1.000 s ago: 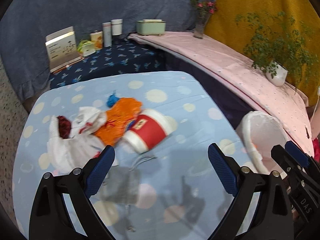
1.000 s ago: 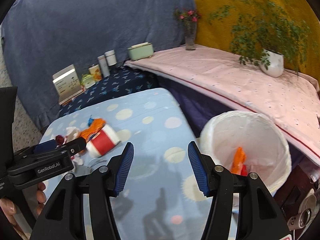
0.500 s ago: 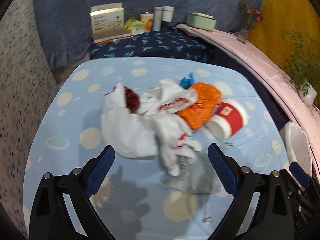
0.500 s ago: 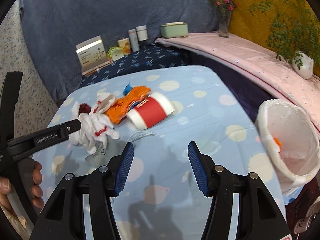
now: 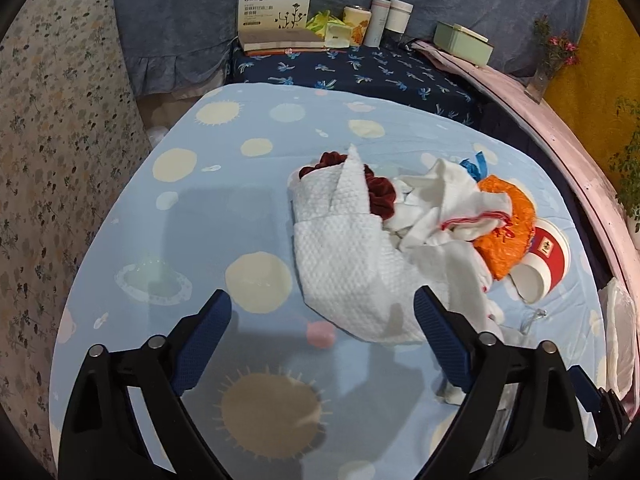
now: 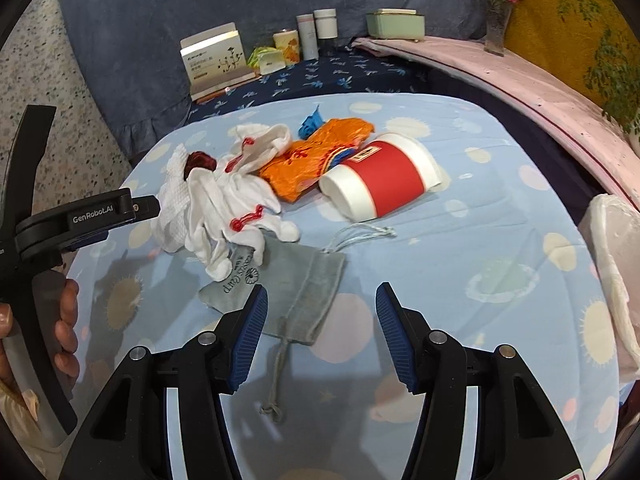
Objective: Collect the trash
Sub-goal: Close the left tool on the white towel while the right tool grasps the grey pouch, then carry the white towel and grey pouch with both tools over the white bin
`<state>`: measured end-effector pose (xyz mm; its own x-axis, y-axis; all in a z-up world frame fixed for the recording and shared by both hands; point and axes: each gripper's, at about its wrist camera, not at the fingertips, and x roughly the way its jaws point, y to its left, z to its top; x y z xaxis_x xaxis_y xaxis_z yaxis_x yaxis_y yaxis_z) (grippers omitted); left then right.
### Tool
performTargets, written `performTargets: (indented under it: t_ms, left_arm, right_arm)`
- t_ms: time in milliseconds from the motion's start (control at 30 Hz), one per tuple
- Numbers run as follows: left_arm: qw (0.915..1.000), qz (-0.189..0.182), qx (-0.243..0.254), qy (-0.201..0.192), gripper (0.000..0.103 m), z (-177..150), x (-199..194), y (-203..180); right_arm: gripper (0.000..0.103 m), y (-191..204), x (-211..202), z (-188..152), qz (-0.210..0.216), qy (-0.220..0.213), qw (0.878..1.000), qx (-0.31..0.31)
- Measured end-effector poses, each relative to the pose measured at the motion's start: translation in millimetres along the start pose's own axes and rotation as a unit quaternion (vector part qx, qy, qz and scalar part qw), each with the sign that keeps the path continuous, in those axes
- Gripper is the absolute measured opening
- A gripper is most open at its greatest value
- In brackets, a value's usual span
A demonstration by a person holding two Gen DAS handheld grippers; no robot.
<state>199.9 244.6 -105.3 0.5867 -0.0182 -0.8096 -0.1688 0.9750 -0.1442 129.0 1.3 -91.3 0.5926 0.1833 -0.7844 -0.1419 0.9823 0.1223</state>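
Our left gripper (image 5: 322, 320) is closing, empty, just beside the white towel (image 5: 340, 248). Our right gripper (image 6: 318, 320) hangs half-open over the grey pouch (image 6: 296, 284) near that towel, gripping nothing.

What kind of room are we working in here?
Probably a lived-in home corner, staged for tidying: a table under a planet-print cloth, a draped shelf holding a box and jars, and a potted plant on a pink ledge.

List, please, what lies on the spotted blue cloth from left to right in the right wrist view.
White cloths → orange bag → red and white cup → white bin bag at the right edge. The grey pouch lies nearer, below the cloths, so it is left out.
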Motion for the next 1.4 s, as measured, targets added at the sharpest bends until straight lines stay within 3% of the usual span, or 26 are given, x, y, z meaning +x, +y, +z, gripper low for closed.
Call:
performTargets:
  t_ms: [233,333,400,600,900,1133,1400]
  left_arm:
    - [0.9995,-0.020,0.000,0.023,0.071,2,21,5]
    - [0.9989,-0.036,0.002,0.031,0.059,1,26,2]
    - [0.9984,-0.043,0.009,0.035,0.043,-1,28,-2]
    - [0.9972,-0.057,0.024,0.042,0.010,-8,27,-14]
    - [0.9967,-0.069,0.036,0.020,0.006,-14,-8,-33]
    - [0.9941,-0.092,0.056,-0.010,0.006,-12,-49,-60]
    - [0.9852,-0.136,0.097,-0.037,0.006,-15,-92,-112]
  right_arm:
    - [0.054,14,27,0,0.003,0.023,1.000,-0.008]
    - [0.048,15,37,-2,0.001,0.034,0.999,-0.011]
    - [0.040,13,41,-4,0.002,0.042,0.999,-0.008]
    - [0.015,11,40,-6,0.009,0.042,0.999,-0.013]
    - [0.010,1,8,-6,0.014,0.008,1.000,-0.004]
    - [0.009,-29,-48,8,0.008,-0.056,0.998,0.028]
    - [0.009,-65,-105,22,-0.012,-0.120,0.991,0.057]
